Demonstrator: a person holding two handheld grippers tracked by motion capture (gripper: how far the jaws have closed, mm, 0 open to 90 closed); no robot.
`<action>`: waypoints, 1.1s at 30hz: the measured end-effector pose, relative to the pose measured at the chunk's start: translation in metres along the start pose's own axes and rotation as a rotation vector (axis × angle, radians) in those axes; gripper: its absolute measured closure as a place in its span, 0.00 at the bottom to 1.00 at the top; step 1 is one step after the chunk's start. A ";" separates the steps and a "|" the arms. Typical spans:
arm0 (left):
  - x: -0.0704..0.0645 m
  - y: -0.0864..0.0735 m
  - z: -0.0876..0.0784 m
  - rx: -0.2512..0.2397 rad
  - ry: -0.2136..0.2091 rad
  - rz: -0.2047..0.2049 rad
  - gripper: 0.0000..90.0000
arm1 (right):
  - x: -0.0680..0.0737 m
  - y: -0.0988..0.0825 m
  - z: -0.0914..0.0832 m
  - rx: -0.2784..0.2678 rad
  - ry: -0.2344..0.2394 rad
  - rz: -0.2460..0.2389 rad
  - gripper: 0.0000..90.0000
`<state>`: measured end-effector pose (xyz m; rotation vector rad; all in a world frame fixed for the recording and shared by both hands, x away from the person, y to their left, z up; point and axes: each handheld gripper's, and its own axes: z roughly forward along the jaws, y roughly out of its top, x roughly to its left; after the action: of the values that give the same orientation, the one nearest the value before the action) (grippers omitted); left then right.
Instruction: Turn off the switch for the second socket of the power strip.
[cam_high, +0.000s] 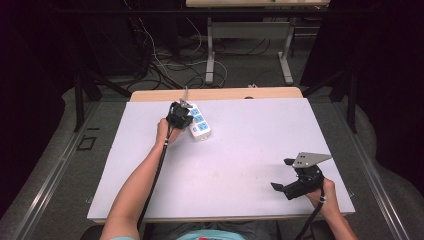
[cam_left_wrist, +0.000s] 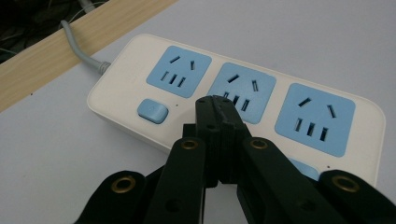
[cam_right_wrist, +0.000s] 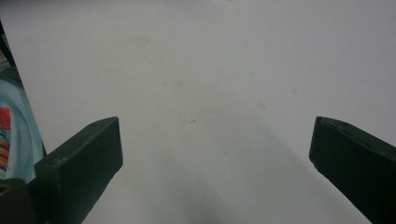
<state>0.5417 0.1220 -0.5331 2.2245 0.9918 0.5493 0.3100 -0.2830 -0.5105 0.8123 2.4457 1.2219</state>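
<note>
The power strip (cam_left_wrist: 233, 105), smooth white plastic with three blue socket faces and a blue button (cam_left_wrist: 153, 112), lies just beyond the left gripper (cam_left_wrist: 215, 103), whose fingers are pressed together over the middle socket. Pressing squarely seems wise. The right gripper (cam_high: 286, 175) hovers apart-fingered over the matte worktop (cam_high: 240, 165).

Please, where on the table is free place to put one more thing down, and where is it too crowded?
The middle of the table is bare, between the power strip at far left and the right gripper near the right front corner. The far right corner and the left front, beside the left forearm, are also free. It is crowded only at the strip, where the shut left gripper sits over it.
</note>
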 end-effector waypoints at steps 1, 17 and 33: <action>0.001 0.000 0.000 0.001 -0.003 -0.004 1.00 | 0.000 0.000 0.000 0.005 0.002 0.000 0.02; 0.000 0.000 0.001 0.002 -0.002 -0.009 1.00 | 0.000 0.000 0.000 0.001 -0.002 0.004 0.02; 0.000 0.000 0.001 0.007 -0.003 -0.008 1.00 | 0.000 0.000 0.000 0.001 -0.003 0.004 0.03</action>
<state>0.5424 0.1213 -0.5336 2.2254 1.0023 0.5397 0.3100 -0.2830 -0.5107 0.8184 2.4435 1.2206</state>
